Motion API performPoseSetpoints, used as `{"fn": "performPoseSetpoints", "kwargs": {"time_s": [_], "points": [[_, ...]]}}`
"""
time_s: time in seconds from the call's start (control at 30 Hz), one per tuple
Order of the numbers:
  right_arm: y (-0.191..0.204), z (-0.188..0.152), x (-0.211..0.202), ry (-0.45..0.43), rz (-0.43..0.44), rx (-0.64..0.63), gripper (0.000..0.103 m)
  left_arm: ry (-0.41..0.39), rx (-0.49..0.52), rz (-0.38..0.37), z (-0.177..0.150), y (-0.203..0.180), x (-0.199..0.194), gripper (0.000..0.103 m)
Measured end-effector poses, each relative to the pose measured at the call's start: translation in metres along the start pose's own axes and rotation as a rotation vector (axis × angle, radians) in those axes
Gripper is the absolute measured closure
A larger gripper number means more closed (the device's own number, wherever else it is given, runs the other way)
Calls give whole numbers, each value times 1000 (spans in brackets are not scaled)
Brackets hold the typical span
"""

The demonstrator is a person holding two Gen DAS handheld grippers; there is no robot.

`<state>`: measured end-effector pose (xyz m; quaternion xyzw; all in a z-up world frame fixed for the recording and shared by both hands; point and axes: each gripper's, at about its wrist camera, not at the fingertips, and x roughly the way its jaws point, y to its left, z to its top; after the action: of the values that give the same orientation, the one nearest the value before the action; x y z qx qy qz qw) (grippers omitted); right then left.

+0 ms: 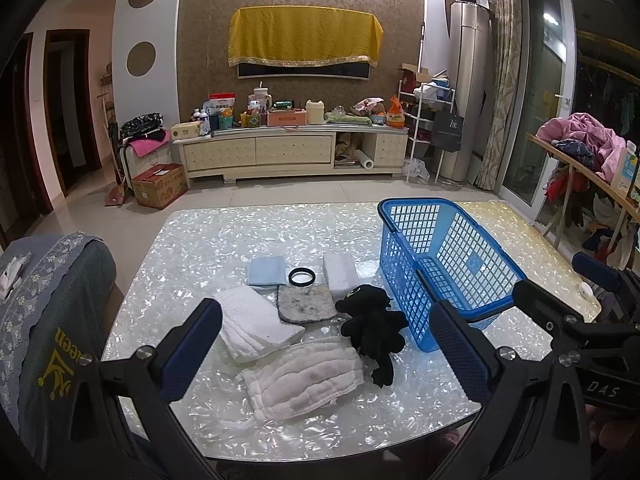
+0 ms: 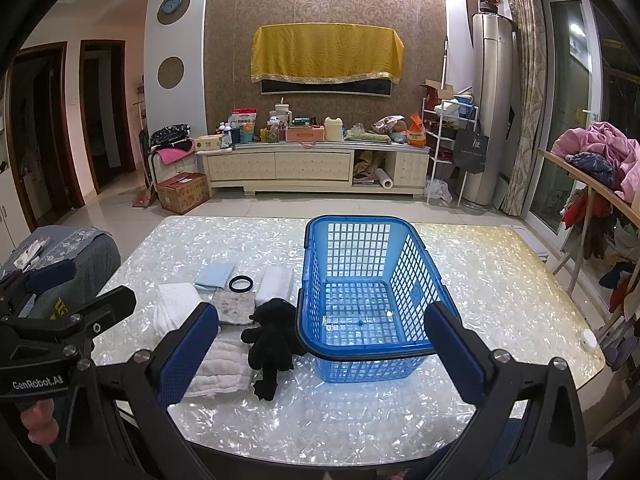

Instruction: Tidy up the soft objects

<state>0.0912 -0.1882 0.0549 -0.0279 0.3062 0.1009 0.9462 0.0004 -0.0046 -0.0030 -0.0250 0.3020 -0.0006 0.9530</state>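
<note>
Left gripper (image 1: 326,354), right gripper (image 2: 322,344): both being held wide open, empty | soft items lying beside empty blue basket (image 2: 362,276) | black plush toy (image 1: 372,328) probably being approached first; torso should be pinched, basket rim cleared.

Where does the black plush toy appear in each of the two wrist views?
Left wrist view: the black plush toy lies right of centre, low, beside the near-left corner of the blue plastic mesh basket, partly on a white quilted cloth.
Right wrist view: the toy lies left of centre, against the basket's left wall.
Shared landmark: the blue basket.
</note>
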Motion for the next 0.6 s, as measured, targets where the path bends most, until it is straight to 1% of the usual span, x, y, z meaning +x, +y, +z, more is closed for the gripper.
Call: {"fn": "performPoseSetpoints", "kwargs": {"time_s": [0.17,0.37,0.53,0.6], "points": [[1,0,-2,-5,9,-1,0,6,11,12,0,-2,1,0],[1,-2,-1,-5,13,1,0,8,12,5,1,-2,0,0],[0,-2,-1,-6,8,0,0,15,7,-18,4,0,1,0],[0,-3,0,-3,8,-1,0,20,-11,-42,4,3,2,0]]}}
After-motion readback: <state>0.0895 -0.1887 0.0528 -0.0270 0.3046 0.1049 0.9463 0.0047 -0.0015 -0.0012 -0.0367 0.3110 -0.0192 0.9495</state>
